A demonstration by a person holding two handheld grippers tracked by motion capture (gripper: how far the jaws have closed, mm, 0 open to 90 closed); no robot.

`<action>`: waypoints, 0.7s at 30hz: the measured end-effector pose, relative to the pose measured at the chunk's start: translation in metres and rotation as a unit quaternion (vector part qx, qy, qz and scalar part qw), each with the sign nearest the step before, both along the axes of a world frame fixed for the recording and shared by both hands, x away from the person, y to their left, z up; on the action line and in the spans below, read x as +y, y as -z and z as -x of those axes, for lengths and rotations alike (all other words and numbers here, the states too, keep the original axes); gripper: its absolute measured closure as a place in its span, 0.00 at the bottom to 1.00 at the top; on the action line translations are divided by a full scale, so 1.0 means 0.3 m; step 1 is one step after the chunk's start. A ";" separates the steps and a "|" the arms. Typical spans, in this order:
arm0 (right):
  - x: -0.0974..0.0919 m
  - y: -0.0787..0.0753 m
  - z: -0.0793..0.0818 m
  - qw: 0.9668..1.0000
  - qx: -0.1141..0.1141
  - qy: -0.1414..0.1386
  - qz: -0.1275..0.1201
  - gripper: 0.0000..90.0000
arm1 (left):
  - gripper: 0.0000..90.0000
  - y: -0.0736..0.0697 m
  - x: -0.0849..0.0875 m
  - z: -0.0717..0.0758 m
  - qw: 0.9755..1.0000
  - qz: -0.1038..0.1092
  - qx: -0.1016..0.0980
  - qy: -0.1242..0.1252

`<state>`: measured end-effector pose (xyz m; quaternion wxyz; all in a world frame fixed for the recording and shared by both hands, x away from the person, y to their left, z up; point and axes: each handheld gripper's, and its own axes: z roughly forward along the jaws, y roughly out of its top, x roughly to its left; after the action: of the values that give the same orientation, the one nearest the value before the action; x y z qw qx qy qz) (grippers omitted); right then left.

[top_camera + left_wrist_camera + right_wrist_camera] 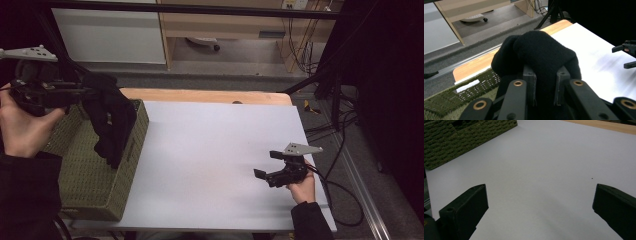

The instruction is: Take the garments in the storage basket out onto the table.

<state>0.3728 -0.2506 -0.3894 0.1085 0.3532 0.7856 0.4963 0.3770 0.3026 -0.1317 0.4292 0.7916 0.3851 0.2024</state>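
A black cloth (111, 120) hangs over the green woven basket (90, 180) at the table's left, held up by my left gripper (87, 92). In the left gripper view the cloth (541, 50) bulges between the two jaws, and the left gripper (545, 85) is shut on it. My right gripper (265, 165) rests low over the white table sheet (210, 145) at the right, held by a hand. In the right gripper view, the right gripper (540, 207) stands wide open, bare white sheet showing in the gap.
The basket (454, 137) stands at the far left of the right gripper view. A wooden table edge (205, 95) runs along the back. Cables (340, 190) lie on the floor to the right of the table. The other gripper (627, 53) appears at the right of the left gripper view.
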 end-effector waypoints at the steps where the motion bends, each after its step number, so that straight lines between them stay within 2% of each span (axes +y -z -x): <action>1: 0.000 0.000 0.000 1.000 0.000 0.000 0.000 0.01 | 0.85 0.000 0.000 0.000 1.000 0.000 0.000 0.000; 21: -0.002 -0.001 0.001 1.000 -0.002 -0.001 0.001 0.01 | 0.85 -0.024 -0.117 -0.014 0.999 -0.006 -0.009 0.032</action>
<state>0.3727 -0.2511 -0.3891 0.1096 0.3519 0.7859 0.4965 0.3811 0.2674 -0.1245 0.4341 0.8042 0.3543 0.1982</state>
